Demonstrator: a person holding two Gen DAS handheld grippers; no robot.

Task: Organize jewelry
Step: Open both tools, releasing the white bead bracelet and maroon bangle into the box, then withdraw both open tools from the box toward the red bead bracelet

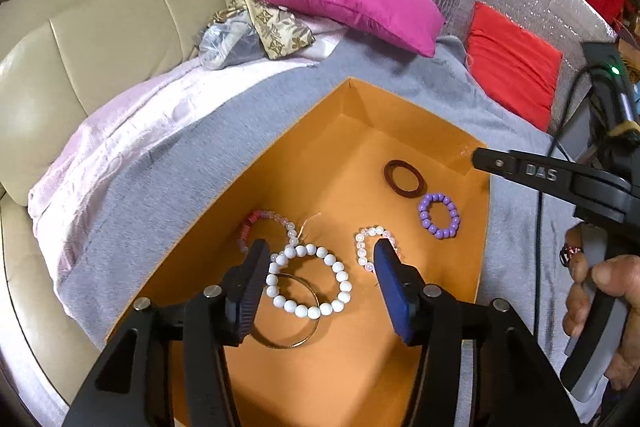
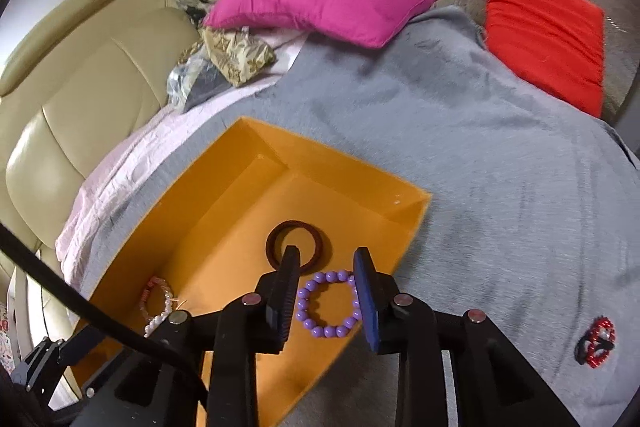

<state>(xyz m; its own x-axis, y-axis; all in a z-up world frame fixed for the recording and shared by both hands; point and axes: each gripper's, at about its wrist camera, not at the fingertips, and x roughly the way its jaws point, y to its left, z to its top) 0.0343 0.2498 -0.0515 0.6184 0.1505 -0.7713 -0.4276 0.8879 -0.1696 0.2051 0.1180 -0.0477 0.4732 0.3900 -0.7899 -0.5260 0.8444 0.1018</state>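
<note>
An orange box lies open on a grey blanket. On its floor are a white bead bracelet over a thin metal bangle, a pink bead bracelet, a small pale bead bracelet, a dark brown bangle and a purple bead bracelet. My left gripper hangs open above the white beads, gripping nothing. My right gripper is open over the purple bead bracelet, which lies flat in the box, with the brown bangle just beyond.
A red-and-black beaded piece lies on the grey blanket right of the box. A pink cushion and a red cushion sit behind, a beige sofa to the left. A person's hand holds the right gripper.
</note>
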